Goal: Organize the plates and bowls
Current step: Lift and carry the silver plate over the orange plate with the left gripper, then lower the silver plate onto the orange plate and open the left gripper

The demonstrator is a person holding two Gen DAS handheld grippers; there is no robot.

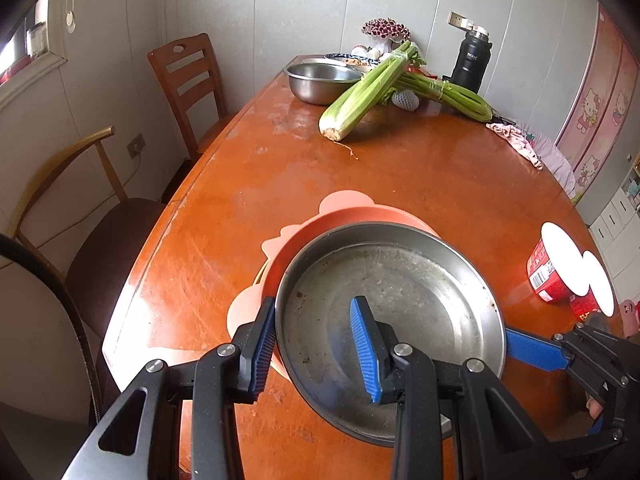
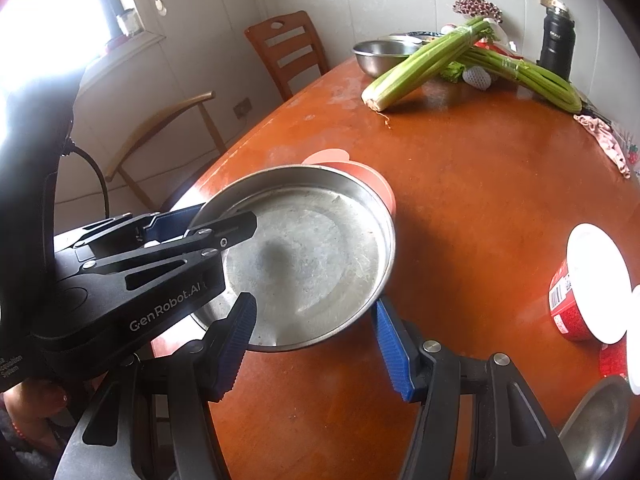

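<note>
We are lowering the steel plate (image 1: 390, 320) onto the pink dish (image 1: 320, 220), left gripper (image 1: 314, 346) and right gripper (image 2: 316, 344) each pinching its rim, stacking unfinished; another steel dish (image 2: 596, 424) awaits.

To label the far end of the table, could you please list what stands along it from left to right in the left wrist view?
Steel bowl → celery bunch → white foam-netted fruit → black flask → pink cloth.
</note>
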